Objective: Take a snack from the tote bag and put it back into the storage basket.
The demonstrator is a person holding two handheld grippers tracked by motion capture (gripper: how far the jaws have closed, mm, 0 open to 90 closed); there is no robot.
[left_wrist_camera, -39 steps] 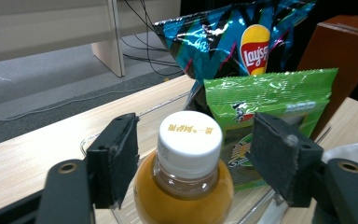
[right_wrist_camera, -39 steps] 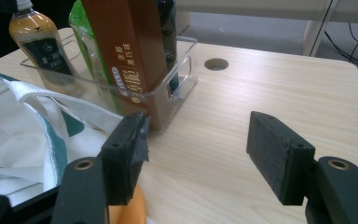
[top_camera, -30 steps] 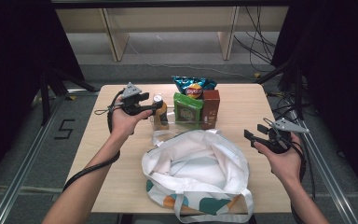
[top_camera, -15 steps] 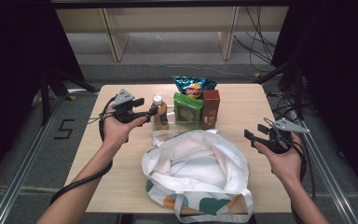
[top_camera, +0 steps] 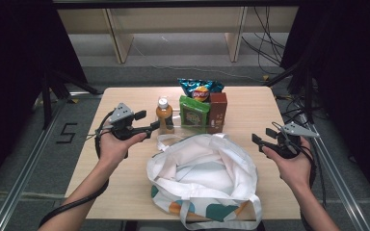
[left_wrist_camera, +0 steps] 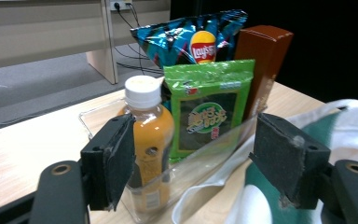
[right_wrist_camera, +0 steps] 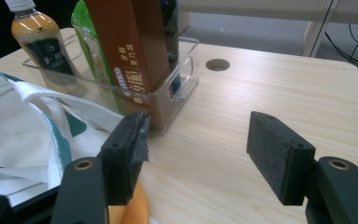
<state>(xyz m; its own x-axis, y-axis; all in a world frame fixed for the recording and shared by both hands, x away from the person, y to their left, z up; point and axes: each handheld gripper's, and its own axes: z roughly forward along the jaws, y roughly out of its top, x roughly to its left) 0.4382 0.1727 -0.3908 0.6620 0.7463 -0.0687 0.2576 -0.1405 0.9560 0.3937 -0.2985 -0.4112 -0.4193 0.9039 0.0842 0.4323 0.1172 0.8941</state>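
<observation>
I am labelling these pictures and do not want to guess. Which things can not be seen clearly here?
- Inside of the tote bag, high view: hidden by its own folds.
- Chips bag, left gripper view: lower part behind the green packet.
- Bottle, right gripper view: cap cut by the top edge.
- Brown box print: too small to read.

Table (top_camera: 125, 166): light wood, round hole (right_wrist_camera: 217, 64) near one corner.
Floor mark (top_camera: 65, 133): black "5" left of the table.
Shelving legs (top_camera: 117, 36): pale wood, beyond the table.
Cables (top_camera: 270, 45): black, trailing on grey floor at right.
</observation>
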